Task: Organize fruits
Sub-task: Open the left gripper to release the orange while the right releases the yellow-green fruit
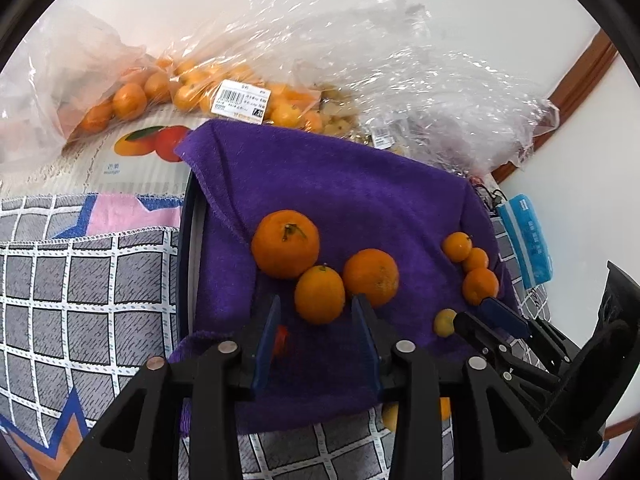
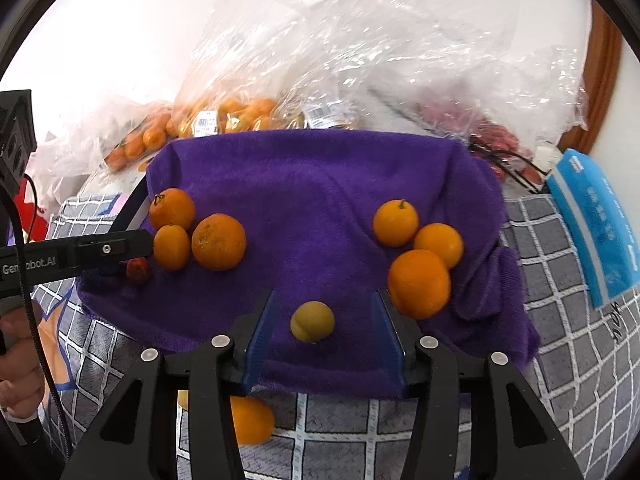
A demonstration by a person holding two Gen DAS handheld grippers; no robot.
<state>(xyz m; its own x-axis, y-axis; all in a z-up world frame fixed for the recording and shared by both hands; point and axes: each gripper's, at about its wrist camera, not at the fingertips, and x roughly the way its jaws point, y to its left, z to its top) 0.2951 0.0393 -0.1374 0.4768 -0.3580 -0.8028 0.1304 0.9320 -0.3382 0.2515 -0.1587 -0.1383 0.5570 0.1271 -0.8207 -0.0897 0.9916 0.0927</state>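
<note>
A purple towel (image 1: 340, 184) (image 2: 312, 184) covers a tray. Three oranges (image 1: 320, 294) (image 2: 218, 242) lie grouped on its left part. Three more oranges (image 1: 479, 285) (image 2: 418, 283) lie on its right part. A small yellowish fruit (image 2: 312, 321) (image 1: 445, 322) lies on the towel between the open fingers of my right gripper (image 2: 325, 316) (image 1: 476, 312). My left gripper (image 1: 316, 316) is open just in front of the left group, its fingertips beside the nearest orange. A red strawberry (image 2: 138, 270) (image 1: 282, 338) lies by the left gripper's left finger.
Clear plastic bags of oranges (image 1: 128, 100) (image 2: 224, 114) and other fruit are piled behind the towel. A blue tissue pack (image 2: 592, 224) (image 1: 526, 240) lies at the right. An orange (image 2: 250, 420) lies on the checked cloth (image 1: 80, 280) below the towel's front edge.
</note>
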